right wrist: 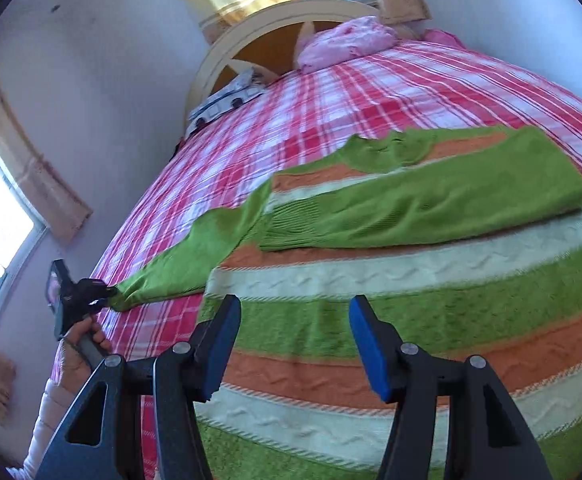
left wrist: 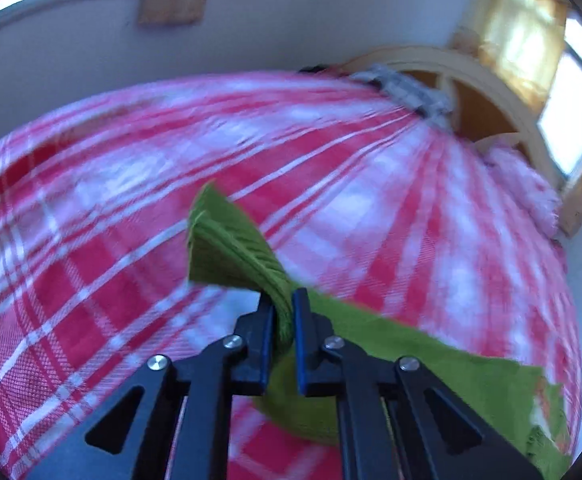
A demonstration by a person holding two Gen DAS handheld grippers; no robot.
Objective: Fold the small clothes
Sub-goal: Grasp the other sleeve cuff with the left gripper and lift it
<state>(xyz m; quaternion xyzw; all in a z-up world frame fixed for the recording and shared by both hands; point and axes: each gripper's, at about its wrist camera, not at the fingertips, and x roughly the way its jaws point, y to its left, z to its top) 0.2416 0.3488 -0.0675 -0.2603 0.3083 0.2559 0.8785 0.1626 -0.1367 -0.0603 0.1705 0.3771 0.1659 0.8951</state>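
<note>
The left claw point(left wrist: 282, 312) is clamped on the green cuff point(left wrist: 247, 256) of the sweater's sleeve point(right wrist: 179, 260), which stretches away to its right. The right claw point(right wrist: 295, 344) gapes wide, holding nothing, just above the striped sweater point(right wrist: 371, 320) spread on the checked blanket point(right wrist: 331, 92).

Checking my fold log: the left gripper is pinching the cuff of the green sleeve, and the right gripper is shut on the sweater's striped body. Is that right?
Not quite. The right gripper is open, its jaws spread above the striped sweater and gripping nothing, as the right wrist view shows. The rest holds: the left gripper is pinching the green sleeve cuff.
</note>
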